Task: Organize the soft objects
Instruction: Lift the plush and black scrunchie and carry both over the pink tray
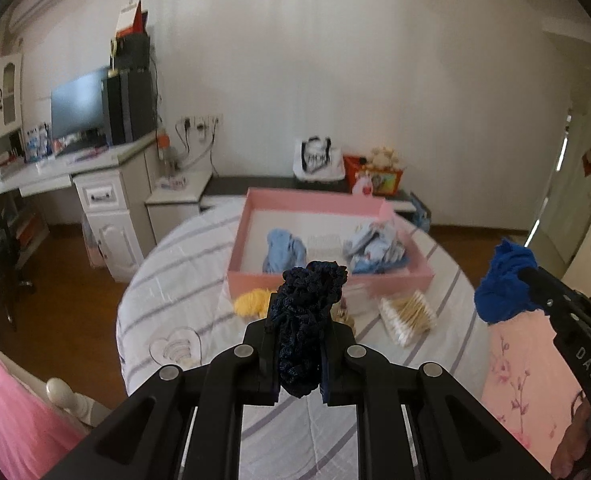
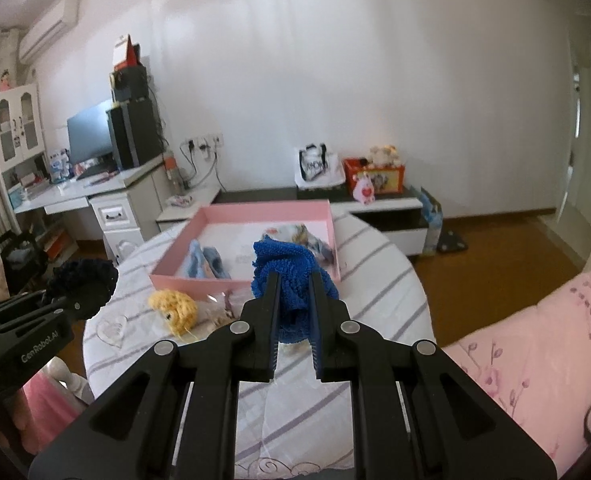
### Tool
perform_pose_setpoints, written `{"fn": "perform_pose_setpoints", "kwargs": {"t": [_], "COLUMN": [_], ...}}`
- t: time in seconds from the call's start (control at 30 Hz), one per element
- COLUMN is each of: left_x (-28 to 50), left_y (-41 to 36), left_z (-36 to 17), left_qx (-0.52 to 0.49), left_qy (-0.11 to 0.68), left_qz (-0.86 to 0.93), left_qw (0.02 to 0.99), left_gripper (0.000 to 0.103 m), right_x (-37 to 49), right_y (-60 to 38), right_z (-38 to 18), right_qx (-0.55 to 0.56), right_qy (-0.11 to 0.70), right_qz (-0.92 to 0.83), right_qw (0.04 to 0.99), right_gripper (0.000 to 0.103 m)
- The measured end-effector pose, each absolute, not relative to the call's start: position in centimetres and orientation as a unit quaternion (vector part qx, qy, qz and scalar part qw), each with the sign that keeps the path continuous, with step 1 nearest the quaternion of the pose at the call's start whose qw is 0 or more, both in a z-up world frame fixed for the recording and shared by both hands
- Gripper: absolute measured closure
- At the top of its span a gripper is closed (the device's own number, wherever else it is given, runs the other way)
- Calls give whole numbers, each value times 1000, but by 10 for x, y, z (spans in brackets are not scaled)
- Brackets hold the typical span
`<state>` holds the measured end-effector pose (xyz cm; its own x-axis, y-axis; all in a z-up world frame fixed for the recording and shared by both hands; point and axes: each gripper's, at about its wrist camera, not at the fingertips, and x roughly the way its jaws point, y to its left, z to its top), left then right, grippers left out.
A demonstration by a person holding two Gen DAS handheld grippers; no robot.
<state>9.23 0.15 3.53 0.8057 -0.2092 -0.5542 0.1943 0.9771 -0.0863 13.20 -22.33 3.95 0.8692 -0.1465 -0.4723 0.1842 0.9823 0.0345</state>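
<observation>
Nearest in the left wrist view, the left tongs point(image 1: 300, 312) are clamped on a dark navy knitted piece point(image 1: 309, 312), which bulges above the fingertips and hangs slack below them. In the right wrist view the right tongs point(image 2: 293, 300) are likewise closed on a bright blue fuzzy cloth point(image 2: 287, 276), bunched between the fingers. Both items are held up in the air over the striped cloth of the round worktop point(image 2: 375, 280).

Just beyond the tongs, a yellow crocheted piece point(image 2: 174, 308) lies on the worktop beside some small clear packets, and a bundle of cotton swabs point(image 1: 407, 314) sits to the right — neither touches the box. Farther on stands the pink box point(image 1: 327, 276), open-topped, with a pale blue cloth point(image 1: 285, 250) at its left and a heap of patterned light fabric point(image 1: 377, 246) at its right; the middle of its floor looks bare.

Both held things appear light, limp and compressible. They should not slip easily, given the rough knit, but they will sag and may snag on the fingers on release. A pinch through the bunched middle, as now, seems the safest hold — an edge grip would likely let them unfurl and trail.
</observation>
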Motion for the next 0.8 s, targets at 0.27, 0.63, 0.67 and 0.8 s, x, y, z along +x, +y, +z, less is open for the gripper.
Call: {"fn": "perform_pose_setpoints", "kwargs": {"t": [0.27,0.63,0.67,0.8], "left_x": [51,-7,-11,-27], "left_y": [7,12,12,15], "left_z": [64,76,75,71], "left_qx": [-8,-9,-10,-11], "left_qy": [234,173,170,159], "left_qz": [-100,-98,-98,-98], "left_qw": [967,980,980,982], "left_gripper": [92,92,92,92], "right_x": [115,92,90,82], "right_y": [-211,-194,-192,-188], "right_z": [66,92,94,99], "right_qx": [19,0,-1,-9], "right_qy": [193,141,137,123], "right_qz": [-76,-69,-68,-64], "right_qw": [978,988,988,990], "right_gripper": [91,91,91,91]}}
